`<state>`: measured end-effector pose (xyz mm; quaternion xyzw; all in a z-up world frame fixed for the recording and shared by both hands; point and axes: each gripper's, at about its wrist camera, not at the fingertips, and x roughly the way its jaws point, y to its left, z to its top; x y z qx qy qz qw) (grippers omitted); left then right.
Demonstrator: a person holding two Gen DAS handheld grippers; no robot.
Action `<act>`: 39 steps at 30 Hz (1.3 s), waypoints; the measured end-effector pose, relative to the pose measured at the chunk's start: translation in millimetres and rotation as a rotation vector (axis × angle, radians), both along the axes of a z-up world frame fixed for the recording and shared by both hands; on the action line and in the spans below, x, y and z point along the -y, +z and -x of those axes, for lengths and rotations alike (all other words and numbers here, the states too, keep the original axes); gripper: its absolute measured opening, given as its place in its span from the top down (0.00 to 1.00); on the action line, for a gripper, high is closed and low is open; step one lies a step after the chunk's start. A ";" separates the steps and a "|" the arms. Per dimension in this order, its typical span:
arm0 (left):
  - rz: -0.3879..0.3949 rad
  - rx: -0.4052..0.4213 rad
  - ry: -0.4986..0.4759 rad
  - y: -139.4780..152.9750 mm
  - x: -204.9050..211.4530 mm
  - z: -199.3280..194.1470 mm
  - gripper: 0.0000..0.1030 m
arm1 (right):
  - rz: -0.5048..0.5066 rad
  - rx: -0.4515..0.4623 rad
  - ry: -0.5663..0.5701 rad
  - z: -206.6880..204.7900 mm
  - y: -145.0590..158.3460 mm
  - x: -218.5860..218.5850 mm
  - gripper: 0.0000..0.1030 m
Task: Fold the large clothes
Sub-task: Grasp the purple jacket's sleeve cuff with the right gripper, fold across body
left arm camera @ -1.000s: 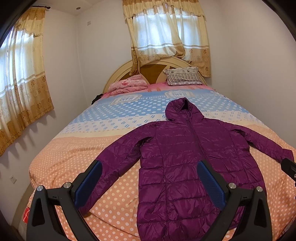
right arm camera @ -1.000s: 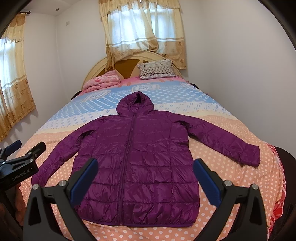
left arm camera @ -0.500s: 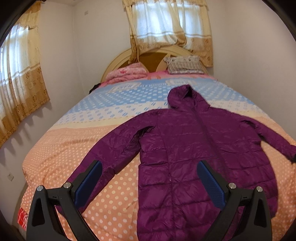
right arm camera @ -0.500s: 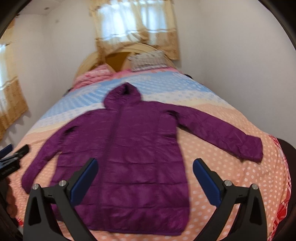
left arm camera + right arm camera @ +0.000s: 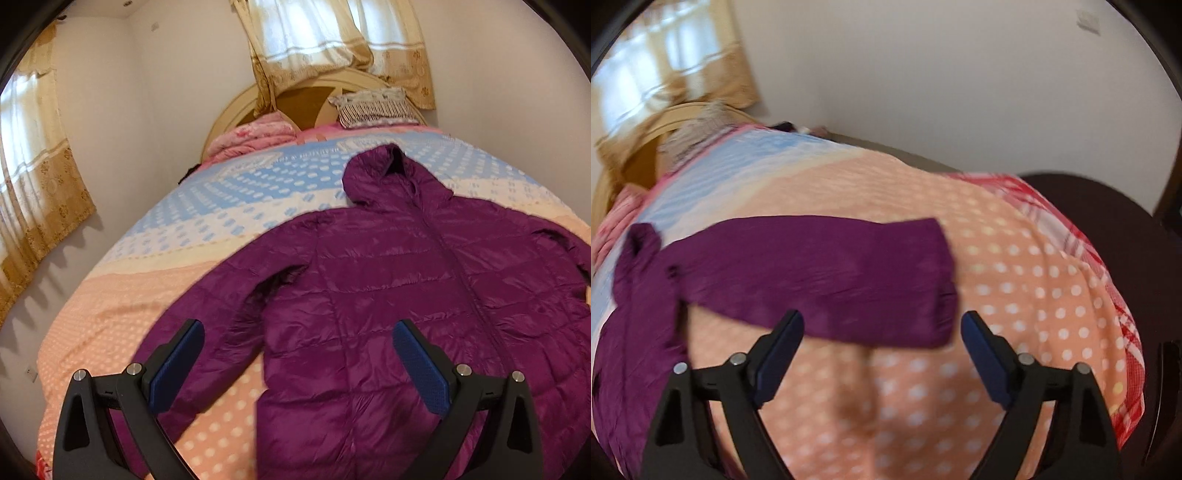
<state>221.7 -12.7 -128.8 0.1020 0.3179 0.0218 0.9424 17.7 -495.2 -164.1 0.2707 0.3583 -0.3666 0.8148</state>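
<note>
A purple hooded puffer jacket (image 5: 399, 295) lies flat and face up on the bed, zipper shut, sleeves spread out. My left gripper (image 5: 295, 354) is open and empty, hovering over the jacket's left sleeve and side. In the right wrist view the jacket's right sleeve (image 5: 827, 280) stretches across the bedspread with its cuff (image 5: 942, 291) at the right. My right gripper (image 5: 882, 347) is open and empty, just in front of that sleeve near the cuff. This view is blurred.
The bed (image 5: 122, 306) has a dotted orange, cream and blue spread. A pink folded blanket (image 5: 255, 138) and a striped pillow (image 5: 373, 107) lie by the headboard. Walls and curtains stand close on the left and behind. A dark rounded object (image 5: 1115, 236) stands right of the bed.
My left gripper moved closer and lower over the jacket. My right gripper swung to the right and down, from facing the whole jacket to facing its right sleeve and cuff.
</note>
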 end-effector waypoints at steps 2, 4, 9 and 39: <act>-0.009 -0.016 0.002 -13.5 5.8 -11.6 0.01 | -0.006 -0.026 0.014 -6.3 -3.1 -0.2 0.24; -0.022 -0.031 0.012 -24.5 7.1 -19.6 0.01 | -0.022 -0.051 0.041 -13.0 -10.9 3.8 0.38; -0.023 -0.086 0.063 -50.0 -6.2 -37.9 0.01 | -0.029 -0.076 0.091 -14.6 -23.8 14.5 0.76; 0.013 -0.052 0.086 -8.1 -40.4 -74.6 0.01 | 0.409 0.038 0.606 -189.4 95.9 -171.9 0.87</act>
